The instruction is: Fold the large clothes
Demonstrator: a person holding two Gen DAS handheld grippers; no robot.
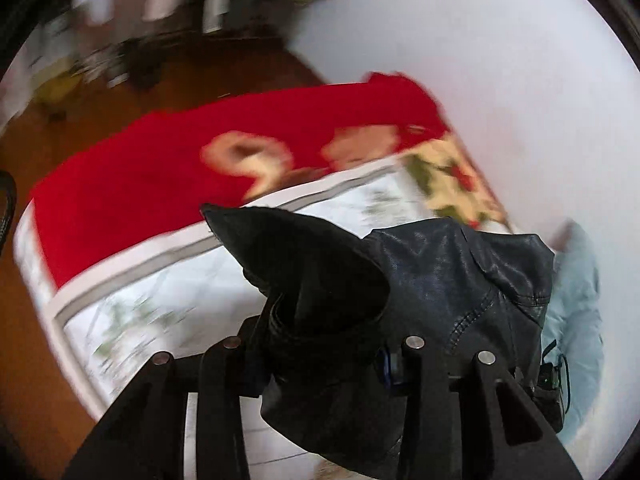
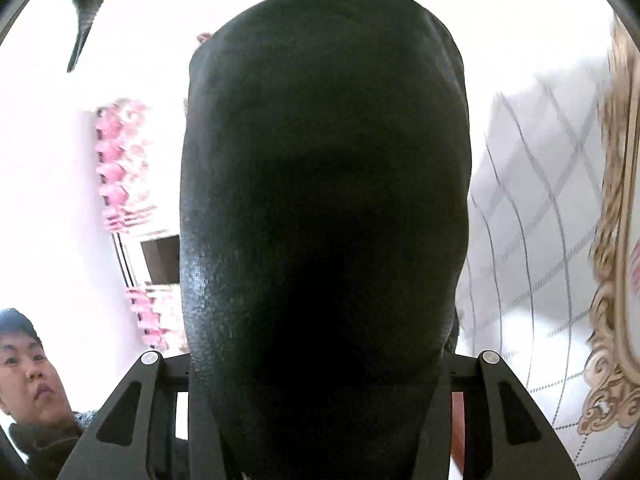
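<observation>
A black leather jacket (image 1: 420, 280) is bunched in my left gripper (image 1: 324, 356), which is shut on it and holds it above the bed. Folds and a collar flap stick up over the fingers. In the right wrist view the same black jacket (image 2: 324, 200) drapes over my right gripper (image 2: 320, 380) and fills the middle of the frame. The fingertips are hidden under the leather, and the gripper looks shut on it.
A bed with a white patterned mattress (image 1: 160, 312) and a red floral blanket (image 1: 180, 168) lies below the left gripper. Brown wooden floor (image 1: 24, 340) is at the left. A person's face (image 2: 28, 368), pink curtains (image 2: 120, 168) and an ornate headboard (image 2: 616, 240) show around the right gripper.
</observation>
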